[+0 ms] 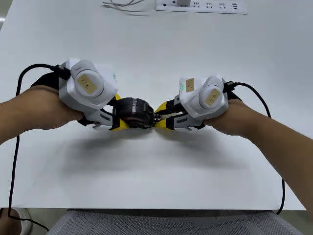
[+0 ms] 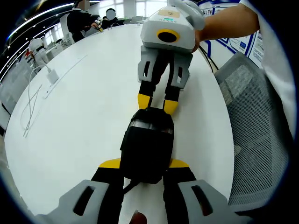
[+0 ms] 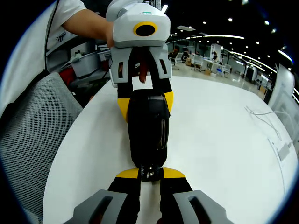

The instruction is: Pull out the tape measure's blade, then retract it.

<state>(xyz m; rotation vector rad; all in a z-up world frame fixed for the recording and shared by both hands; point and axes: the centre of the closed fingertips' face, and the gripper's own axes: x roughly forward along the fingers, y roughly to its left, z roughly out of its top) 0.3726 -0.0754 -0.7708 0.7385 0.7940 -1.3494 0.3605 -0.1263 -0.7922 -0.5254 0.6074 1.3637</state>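
Observation:
A black tape measure is held just above the white table, between the two grippers. My left gripper is shut on its body, the yellow-tipped fingers pressing either side of the case. My right gripper faces it from the right and is shut on the blade's end hook at the case mouth. In the right gripper view the case stands straight ahead of the jaws, with the left gripper behind it. The blade is inside the case; no length of it shows.
A white power strip and thin white cables lie at the table's far edge. A grey mesh chair stands at the near edge. Black cables trail from both grippers over the table's front.

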